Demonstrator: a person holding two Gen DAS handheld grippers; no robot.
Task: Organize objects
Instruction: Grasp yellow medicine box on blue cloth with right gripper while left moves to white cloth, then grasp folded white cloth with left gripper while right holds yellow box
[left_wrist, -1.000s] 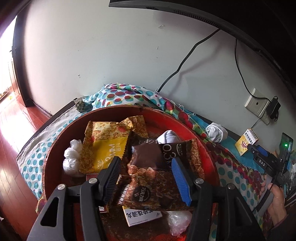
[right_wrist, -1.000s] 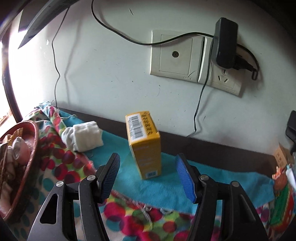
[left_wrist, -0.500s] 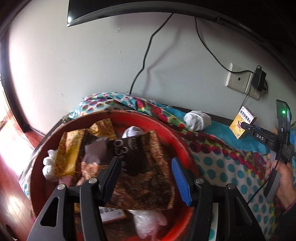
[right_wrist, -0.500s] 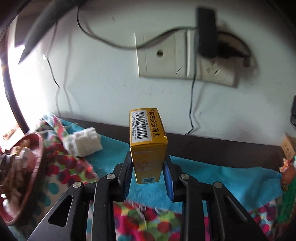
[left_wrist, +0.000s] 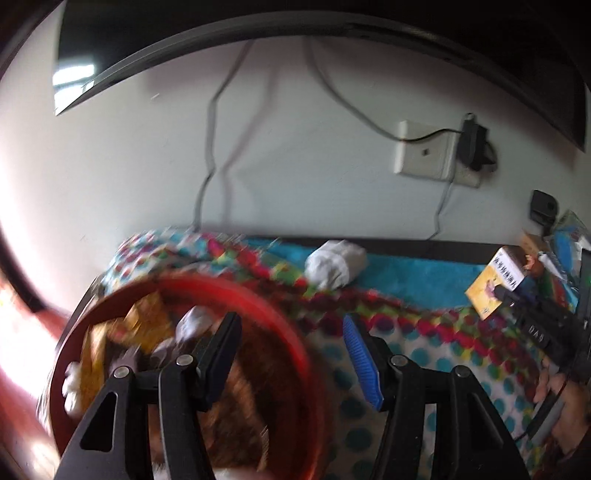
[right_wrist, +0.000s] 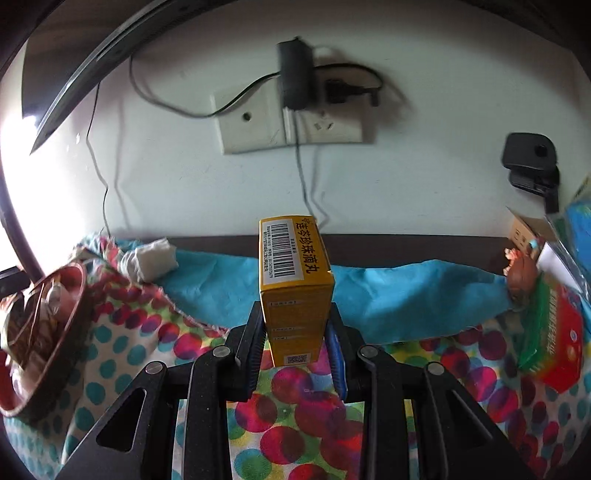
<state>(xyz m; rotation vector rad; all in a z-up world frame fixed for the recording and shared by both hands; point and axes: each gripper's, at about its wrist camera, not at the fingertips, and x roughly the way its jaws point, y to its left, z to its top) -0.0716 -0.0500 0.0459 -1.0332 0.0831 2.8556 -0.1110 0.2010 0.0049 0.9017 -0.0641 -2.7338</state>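
Observation:
My right gripper (right_wrist: 295, 332) is shut on a yellow medicine box (right_wrist: 293, 284) with a barcode on top and holds it upright above the dotted cloth. The box also shows in the left wrist view (left_wrist: 493, 286), at the far right. My left gripper (left_wrist: 291, 354) is open and empty over the right rim of the red round basket (left_wrist: 284, 321), which holds snack packets (left_wrist: 110, 347); the view is blurred. The basket also shows in the right wrist view (right_wrist: 74, 317), at the left edge. A white rolled sock (left_wrist: 336, 264) lies on the blue cloth behind.
The wall behind carries a socket plate (right_wrist: 288, 122) with a black charger and cables. A red and green box (right_wrist: 554, 343) and a small figurine (right_wrist: 521, 273) stand at the right. A dark monitor edge (left_wrist: 258, 40) hangs above.
My right gripper has lifted the yellow box and drawn it back from the wall. My left gripper has swung right, from over the basket's packets to its right rim.

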